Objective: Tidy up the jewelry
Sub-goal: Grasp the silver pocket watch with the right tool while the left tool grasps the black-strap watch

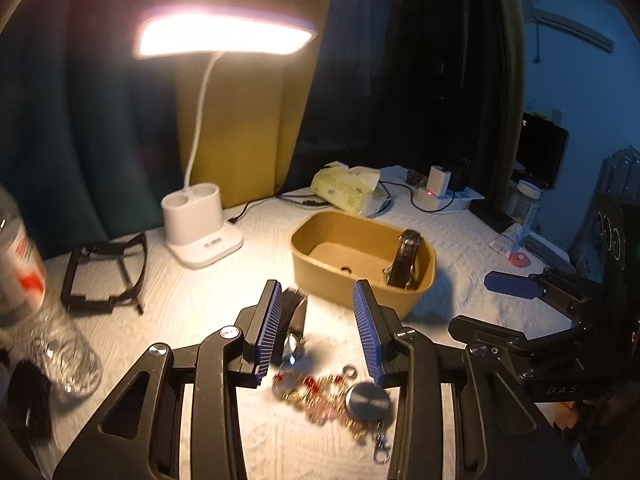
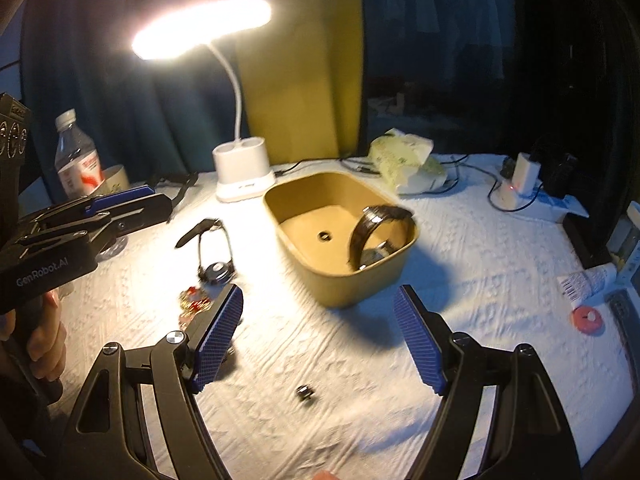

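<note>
A tan box (image 1: 320, 270) (image 2: 304, 196) stands mid-table, holding a dark-strapped watch (image 1: 406, 260) (image 2: 374, 232) and a small ring (image 2: 323, 235). A second watch (image 1: 294, 332) (image 2: 216, 268) lies on the cloth left of the box. A pile of red and gold beaded jewelry (image 1: 320, 392) (image 2: 194, 300) and a round metal piece (image 1: 368, 402) lie near it. My left gripper (image 1: 320, 328) is open and empty over the watch and beads. My right gripper (image 2: 320, 340) is open and empty in front of the box. A small dark piece (image 2: 305, 393) lies between its fingers.
A lit white desk lamp (image 1: 200, 224) (image 2: 244, 176) stands behind. A plastic bottle (image 1: 24, 280) (image 2: 76, 160), black glasses (image 1: 104, 276), a tissue pack (image 1: 348, 190) (image 2: 408, 160), chargers and cables (image 2: 516, 184) and a red disc (image 2: 587, 319) sit around the edges.
</note>
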